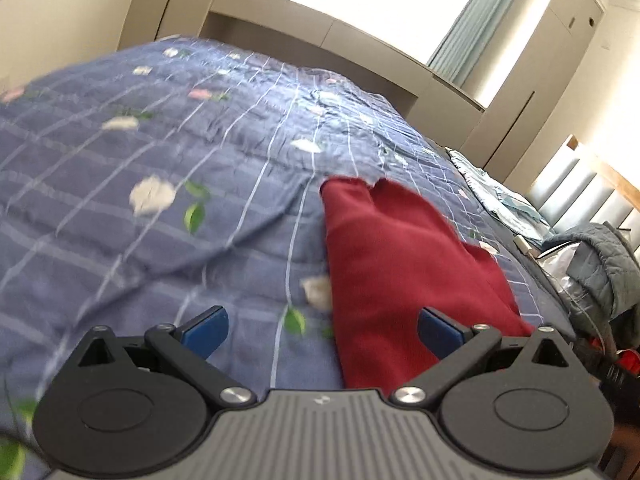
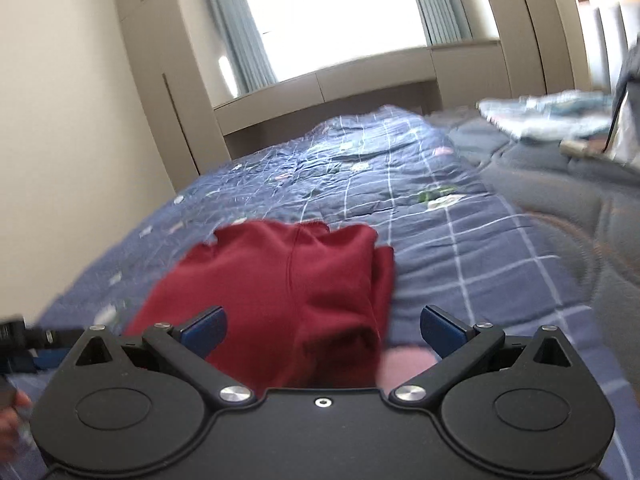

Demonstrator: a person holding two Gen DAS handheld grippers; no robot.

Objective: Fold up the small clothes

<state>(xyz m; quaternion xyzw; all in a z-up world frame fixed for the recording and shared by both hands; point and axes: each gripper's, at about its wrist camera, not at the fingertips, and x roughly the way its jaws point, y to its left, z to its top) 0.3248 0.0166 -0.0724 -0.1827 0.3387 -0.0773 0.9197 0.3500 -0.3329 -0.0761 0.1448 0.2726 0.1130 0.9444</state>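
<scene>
In the left wrist view, the left gripper has its two blue fingers spread wide apart, and nothing is held between them. It is above a bed covered with a blue quilt that has white lines and a pattern of flowers and leaves. The dark red garment lies on the quilt, in front of the gripper and toward its right finger; its near end passes behind that finger. At the far right edge of the bed there is a grey padded jacket and some pale blue folded cloth. No box, basket or other container is visible in this view.

In the right wrist view, the right gripper is also wide open and holds nothing. The dark red garment lies on the blue quilt directly ahead, between the fingers and more toward the left one. Its cloth is bunched in soft folds. A small pink patch shows beside the right finger; I cannot tell what it is. At the left edge a part of the other gripper is seen. This picture is blurred.
</scene>
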